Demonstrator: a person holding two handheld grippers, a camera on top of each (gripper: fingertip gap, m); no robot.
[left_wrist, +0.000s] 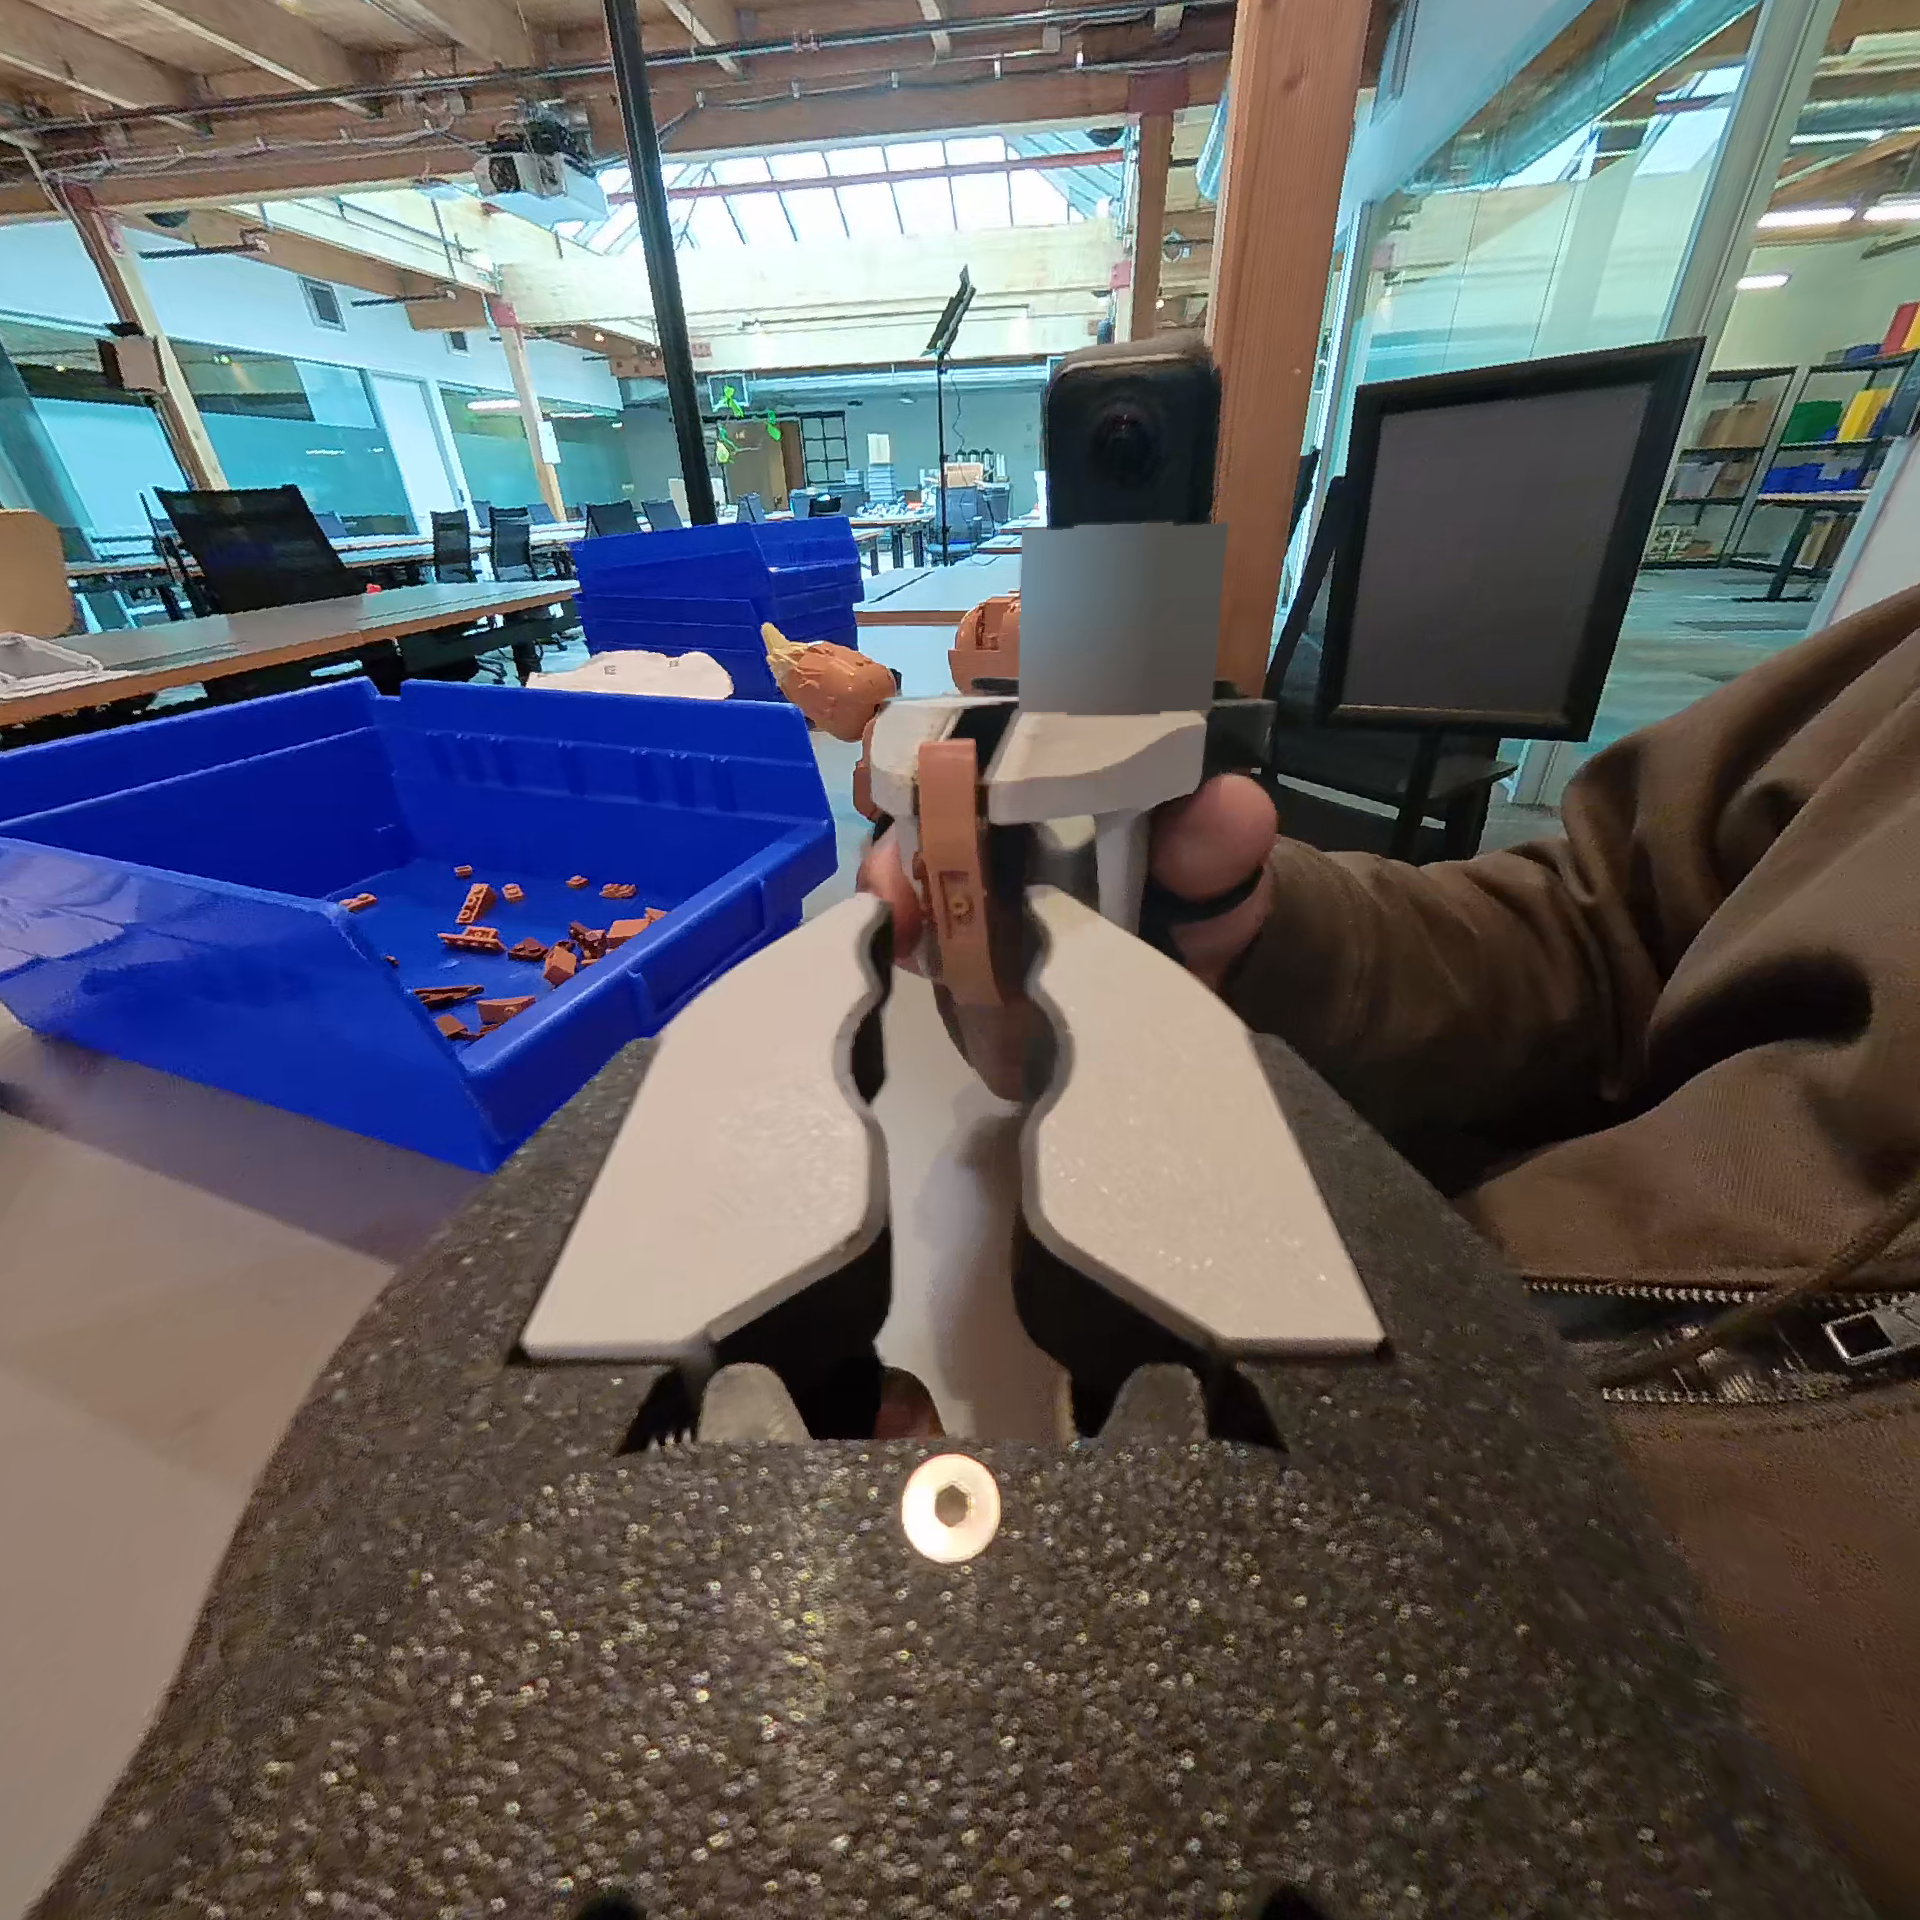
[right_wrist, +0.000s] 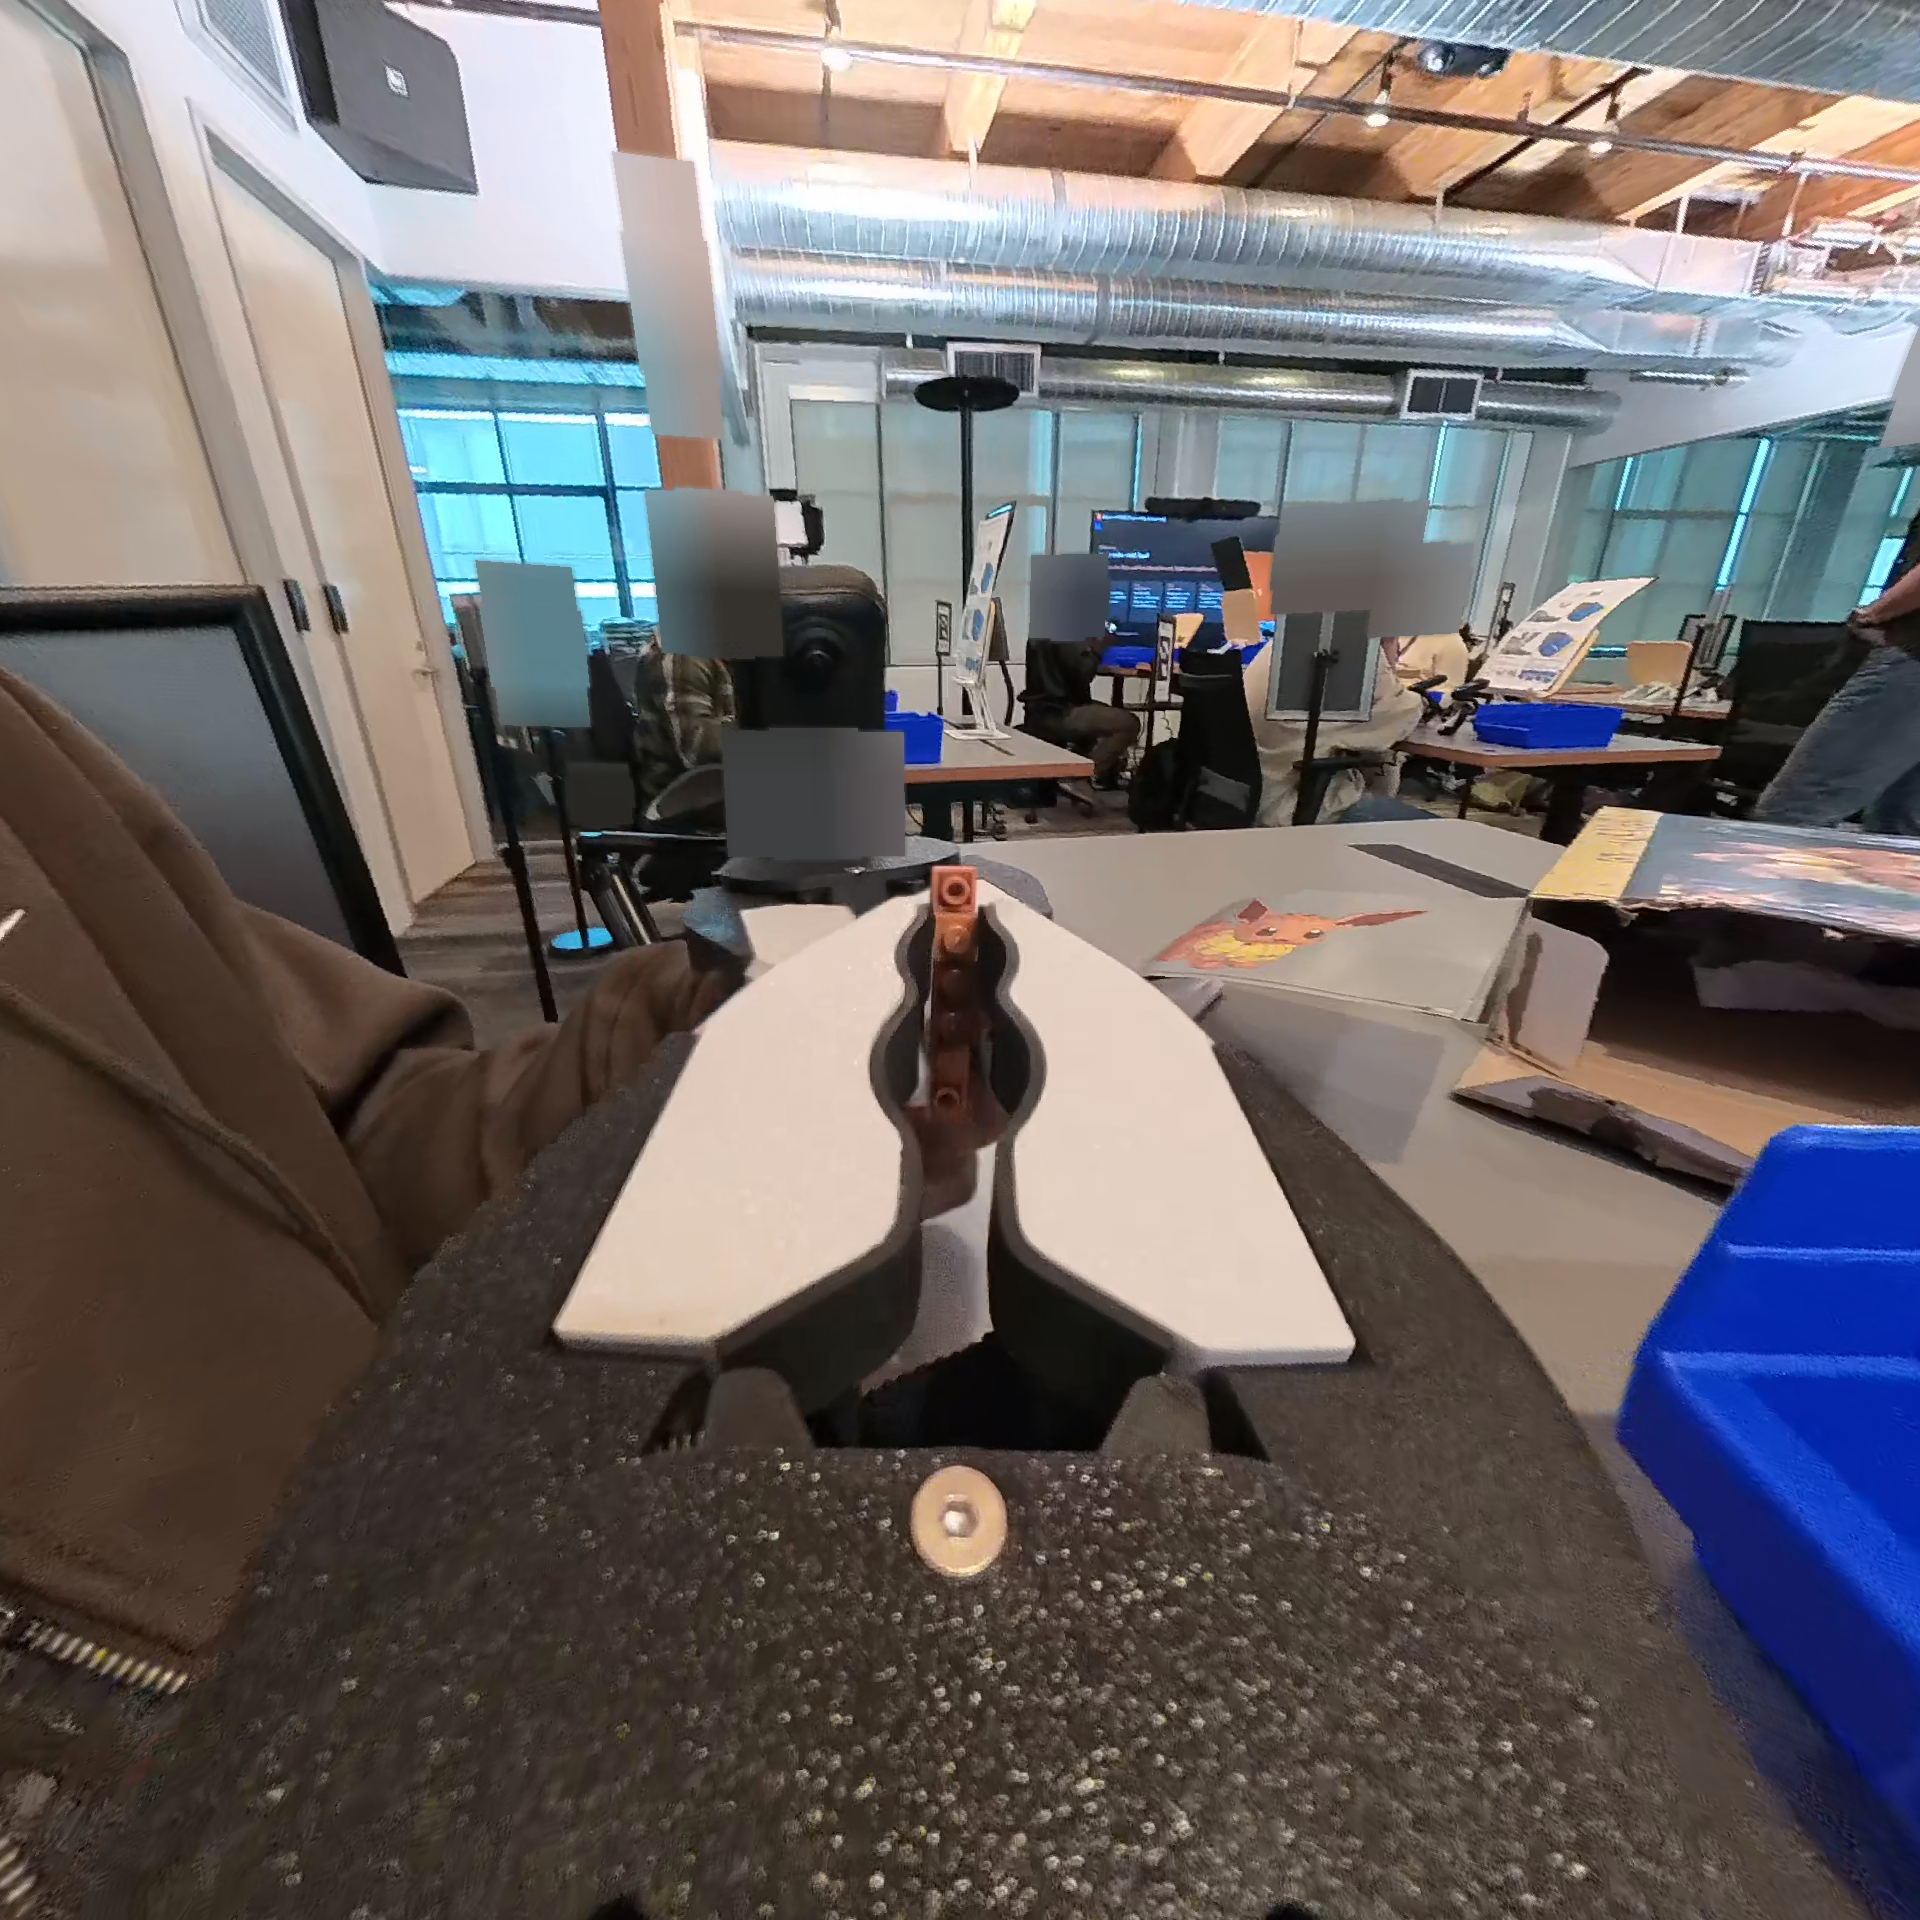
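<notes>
Nearest my left lens, the left tongs (left_wrist: 961, 956) project from a coarse, speckled black foam housing: two smooth matte-grey fingers (left_wrist: 748, 1122) with wavy, scalloped inner edges, spread apart, a strip of pale bench showing between them. A tan brick assembly (left_wrist: 951, 862), narrow and studded, hangs down into that gap from the other gripper; it lies close to my right-hand finger, but I cannot tell whether either pad touches it. In my right view, the right tongs (right_wrist: 954, 940) are pinching that same piece near the tips, its square studded end standing just clear of them and the darker brown studs running back along the slot. To the left of the left tongs sits a glossy blue plastic bin (left_wrist: 582, 1060) with ribbed walls and a low front lip, brown loose bricks (left_wrist: 530, 940) scattered on its floor. A brown fabric sleeve (left_wrist: 1558, 935) closes off the right side. Beyond the right tongs the grey bench (right_wrist: 1299, 862) lies open up to a flat printed sheet with a cartoon animal (right_wrist: 1288, 930) and a torn cardboard box (right_wrist: 1745, 883). A second blue bin's corner (right_wrist: 1787, 1351) crowds the near right edge.
</notes>
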